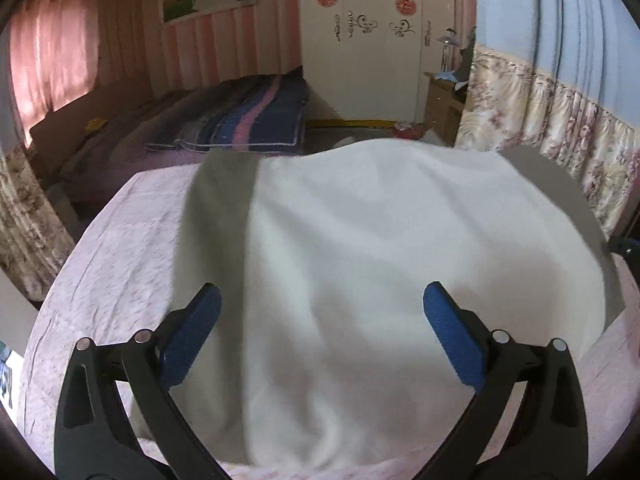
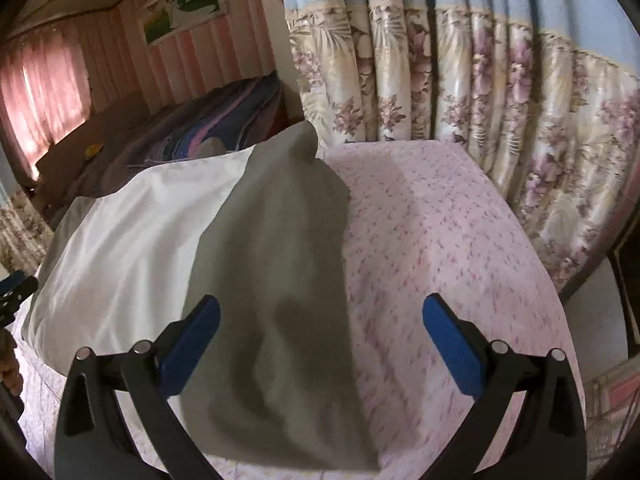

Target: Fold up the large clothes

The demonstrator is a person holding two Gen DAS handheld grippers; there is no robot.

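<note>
A large white and grey garment lies spread on a pink-patterned tabletop. In the right wrist view its grey part lies beside its white part on the same pink surface. My left gripper is open and empty, hovering over the white cloth with its blue pads wide apart. My right gripper is open and empty above the grey part's right edge. The left gripper shows at the left edge of the right wrist view.
A floral curtain hangs close behind and right of the table. A bed with a striped blue and pink blanket stands beyond the table. A white wardrobe and a wooden nightstand stand at the back.
</note>
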